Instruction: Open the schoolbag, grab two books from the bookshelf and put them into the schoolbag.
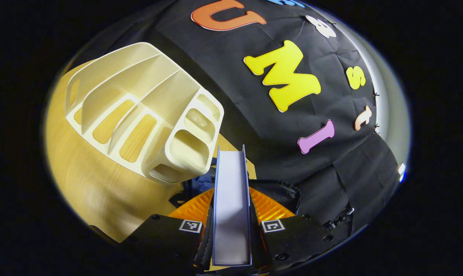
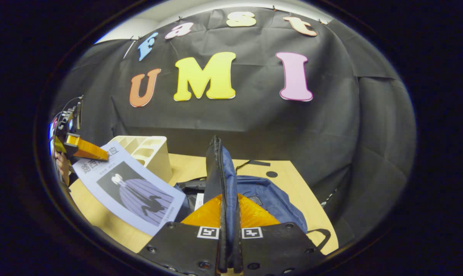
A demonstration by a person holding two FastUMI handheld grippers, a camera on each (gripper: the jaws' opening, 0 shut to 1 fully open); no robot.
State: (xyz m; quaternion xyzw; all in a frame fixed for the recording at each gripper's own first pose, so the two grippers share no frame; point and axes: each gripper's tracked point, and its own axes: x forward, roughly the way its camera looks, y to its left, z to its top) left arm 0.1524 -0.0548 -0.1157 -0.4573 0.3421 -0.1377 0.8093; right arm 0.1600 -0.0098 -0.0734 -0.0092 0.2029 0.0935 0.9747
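Clamped between the fingers of the left hand-held gripper (image 1: 231, 234) is a book (image 1: 231, 203), seen edge-on in the left gripper view, its pale page block running forward above the dark schoolbag (image 1: 277, 191). Just beyond, the cream bookshelf (image 1: 139, 111) stands on the wooden bench (image 1: 85, 184) with its slots bare. In the right gripper view, the right hand-held gripper (image 2: 229, 245) pinches the schoolbag's zippered edge (image 2: 219, 172), holding it upright over the blue bag lying on the bench. To its left, the other gripper holds the book by one corner, cover showing, tilted down toward the bag's opening, with the bookshelf behind it.
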